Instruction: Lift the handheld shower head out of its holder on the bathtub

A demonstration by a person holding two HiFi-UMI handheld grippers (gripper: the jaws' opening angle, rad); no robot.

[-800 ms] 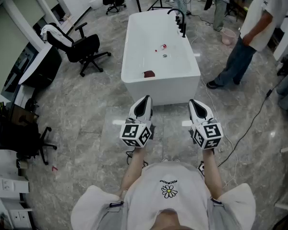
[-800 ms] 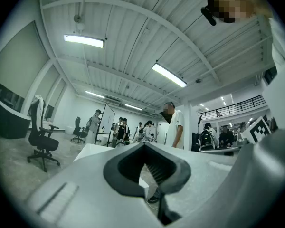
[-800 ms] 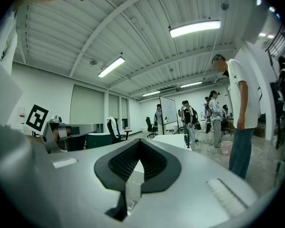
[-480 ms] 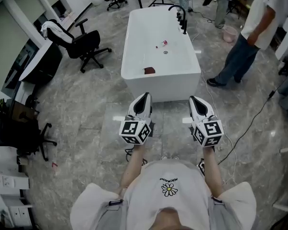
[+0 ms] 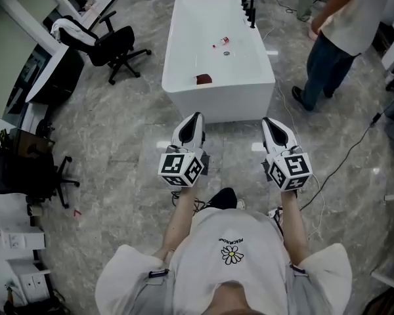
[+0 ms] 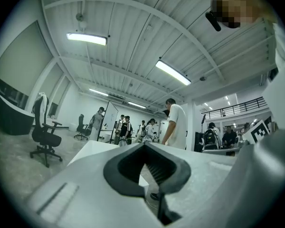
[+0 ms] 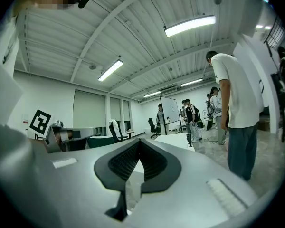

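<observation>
A black office chair (image 5: 108, 48) stands far left. The left gripper (image 5: 195, 119) hangs near the white bathtub (image 5: 217, 107), jaws closed on nothing. The handheld shower head (image 5: 251, 15) sits among black fittings on the tub's far right rim. The right gripper (image 5: 271, 122) is likewise closed and empty. A person (image 5: 345, 25) stands at the right.

1. You're in an open office-style hall: a white freestanding bathtub (image 5: 218, 107) stands on grey marble-patterned floor tiles (image 5: 118, 143).
2. Left of the tub are black wheeled office chairs (image 5: 115, 48).
3. Beyond it are a whiteboard on a stand (image 7: 171, 109) and standing people (image 6: 126, 127).
</observation>
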